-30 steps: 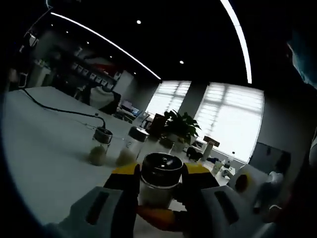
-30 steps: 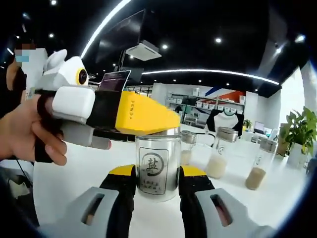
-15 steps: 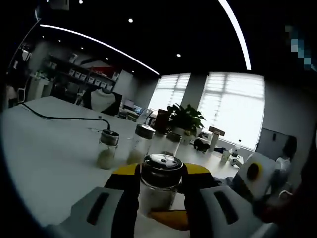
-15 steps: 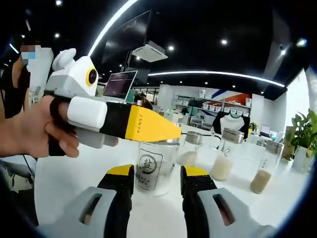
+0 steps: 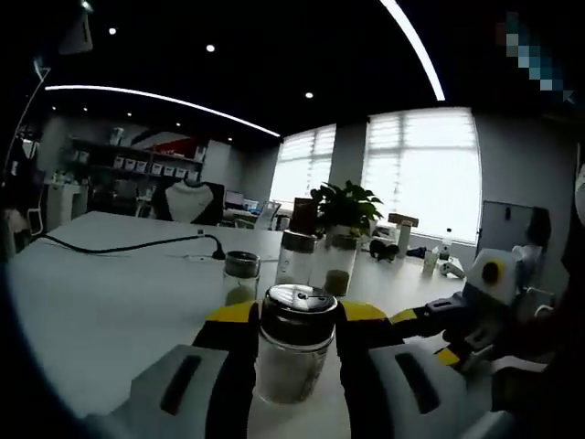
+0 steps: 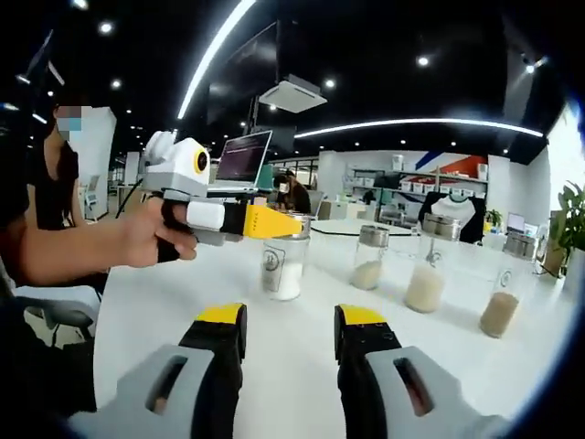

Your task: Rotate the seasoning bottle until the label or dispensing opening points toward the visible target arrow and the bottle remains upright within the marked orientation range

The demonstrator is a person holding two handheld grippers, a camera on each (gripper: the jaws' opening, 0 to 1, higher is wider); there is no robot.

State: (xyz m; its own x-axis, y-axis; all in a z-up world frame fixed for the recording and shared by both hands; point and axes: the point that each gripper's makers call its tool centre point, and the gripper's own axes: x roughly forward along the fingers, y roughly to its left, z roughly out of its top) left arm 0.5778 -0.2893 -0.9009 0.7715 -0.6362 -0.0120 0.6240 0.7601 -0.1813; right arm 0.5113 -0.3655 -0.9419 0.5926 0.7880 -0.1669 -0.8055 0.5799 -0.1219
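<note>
In the left gripper view, the seasoning bottle (image 5: 294, 347) is seen upright on the white surface (image 5: 110, 302), clamped at its glass body between the two yellow-tipped jaws of the left gripper (image 5: 294, 322), which are closed against its sides. Its dark metal cap is uppermost; the label cannot be read from this side. Three other jars (image 5: 302, 261) stand just behind, and the right gripper (image 5: 475, 306) is seen well off to the right. No target arrow can be made out on the surface.

In the right gripper view, the right gripper (image 6: 289, 326) is held with its jaws parted and nothing between them, well apart from the bottle (image 6: 282, 267). The left gripper (image 6: 251, 222), held in a hand (image 6: 151, 240), is seen gripping the bottle near its top, and the round label faces this camera.

Several risks can be judged from here. A grip set high on the bottle allows it to be tipped if the hand rolls during the turn. The neighbouring jars could be knocked by a wide swing. With the arrow unseen, the turn may be over- or undershot.
</note>
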